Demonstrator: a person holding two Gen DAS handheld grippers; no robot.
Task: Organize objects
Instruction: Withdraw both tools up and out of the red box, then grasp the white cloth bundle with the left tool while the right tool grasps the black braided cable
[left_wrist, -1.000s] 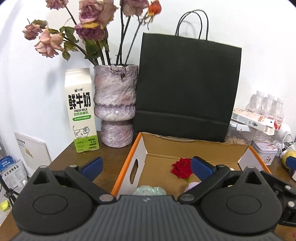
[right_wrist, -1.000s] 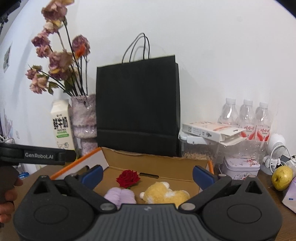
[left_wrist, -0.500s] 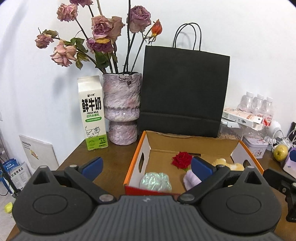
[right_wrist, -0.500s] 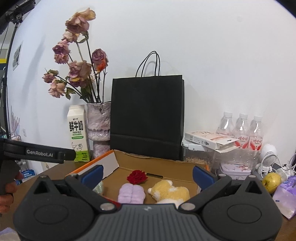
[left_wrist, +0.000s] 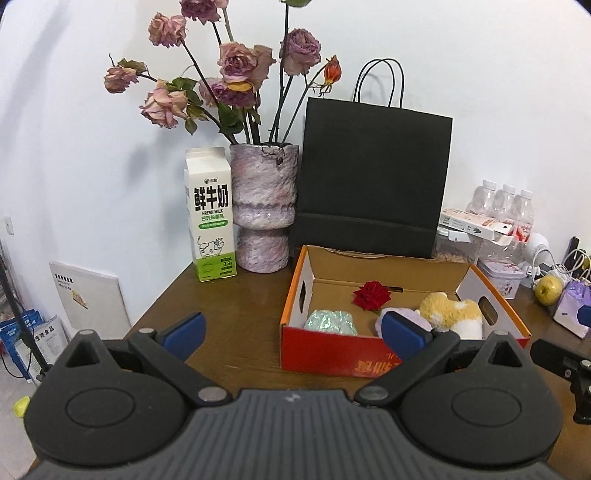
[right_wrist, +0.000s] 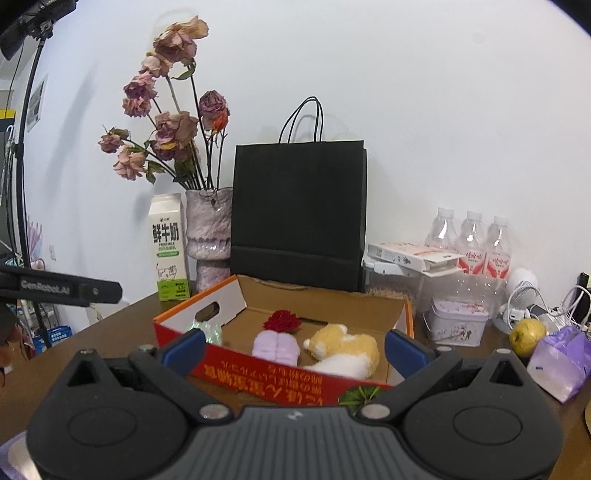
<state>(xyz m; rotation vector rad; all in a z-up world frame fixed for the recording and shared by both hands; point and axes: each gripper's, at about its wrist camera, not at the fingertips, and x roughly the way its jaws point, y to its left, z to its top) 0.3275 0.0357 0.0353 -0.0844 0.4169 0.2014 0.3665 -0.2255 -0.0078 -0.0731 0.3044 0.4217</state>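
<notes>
An open orange cardboard box (left_wrist: 332, 350) (right_wrist: 258, 365) sits on the brown table. Inside lie a red rose (left_wrist: 371, 294) (right_wrist: 282, 320), a pale green plush (left_wrist: 330, 322) (right_wrist: 207, 328), a purple plush (right_wrist: 275, 345) (left_wrist: 384, 317) and a yellow plush (left_wrist: 450, 312) (right_wrist: 343, 345). My left gripper (left_wrist: 293, 330) hangs open in front of the box, above the table, holding nothing. My right gripper (right_wrist: 295, 349) is open too, in front of the box's near wall, empty.
Behind the box stand a milk carton (left_wrist: 210, 214), a vase of dried roses (left_wrist: 264, 206) and a black paper bag (left_wrist: 373, 177). To the right are water bottles (right_wrist: 469, 240), a tin (right_wrist: 456, 325), a yellow-green fruit (right_wrist: 526, 336) and a purple bag (right_wrist: 561, 360).
Both grippers have drawn back from the box and risen; the box now looks smaller and its front wall shows. Both stay open.
</notes>
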